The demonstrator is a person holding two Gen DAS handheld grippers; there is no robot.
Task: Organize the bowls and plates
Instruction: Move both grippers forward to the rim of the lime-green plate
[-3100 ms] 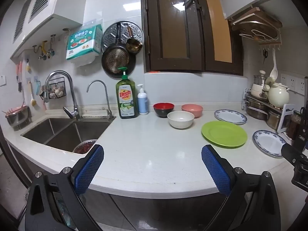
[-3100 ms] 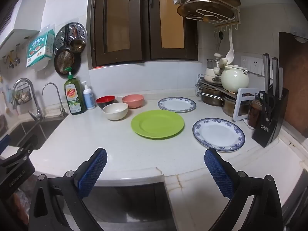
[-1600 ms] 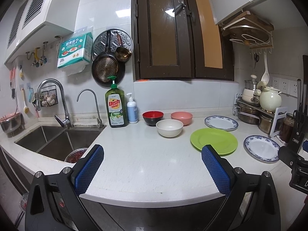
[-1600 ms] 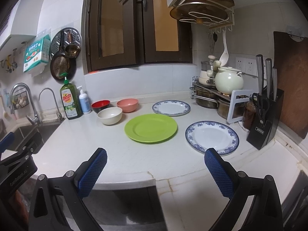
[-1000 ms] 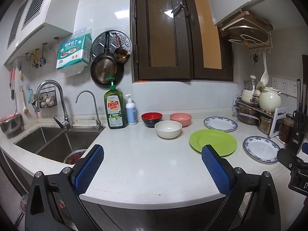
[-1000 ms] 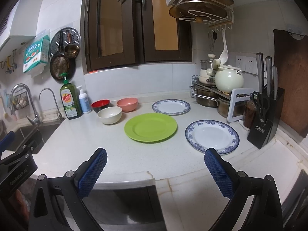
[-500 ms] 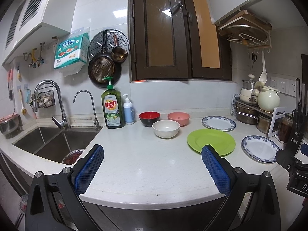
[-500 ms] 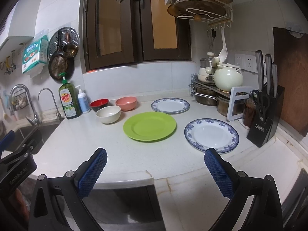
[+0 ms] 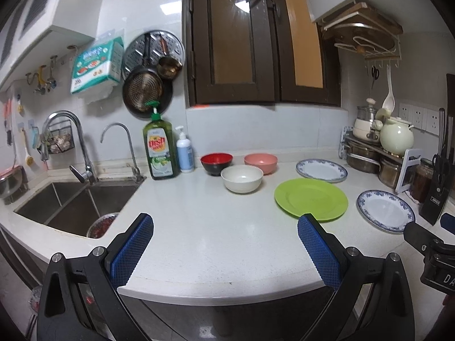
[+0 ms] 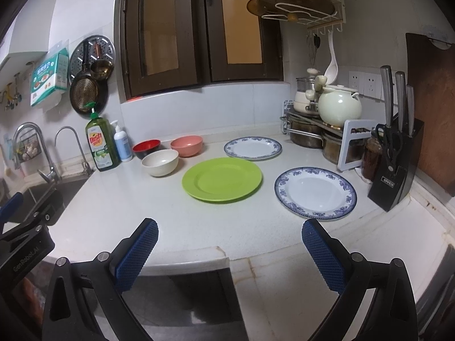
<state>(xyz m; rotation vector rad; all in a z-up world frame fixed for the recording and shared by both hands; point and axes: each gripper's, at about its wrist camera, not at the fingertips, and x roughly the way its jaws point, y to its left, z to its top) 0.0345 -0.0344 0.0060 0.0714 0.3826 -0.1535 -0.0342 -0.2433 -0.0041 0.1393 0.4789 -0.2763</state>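
Observation:
On the white counter (image 9: 199, 227) stand three bowls: a cream bowl (image 9: 241, 178), a red-and-black bowl (image 9: 216, 163) and a pink bowl (image 9: 260, 162). A green plate (image 9: 311, 199) lies right of them, between a far blue-rimmed plate (image 9: 321, 170) and a nearer blue-rimmed plate (image 9: 385, 210). The right wrist view shows the same set: cream bowl (image 10: 160, 162), green plate (image 10: 222, 183), nearer blue-rimmed plate (image 10: 315, 193). My left gripper (image 9: 224, 244) and right gripper (image 10: 229, 245) both hover open over the counter's front edge, holding nothing.
A double sink (image 9: 74, 201) with taps lies at the left, with a green dish-soap bottle (image 9: 159, 149) and a pump bottle (image 9: 184, 155) beside it. Pots, a cream kettle (image 10: 339, 105) and a knife block (image 10: 394, 170) crowd the right end.
Both grippers have drifted slightly, so the view has shifted a little; both stay open. The bowls and plates have not moved.

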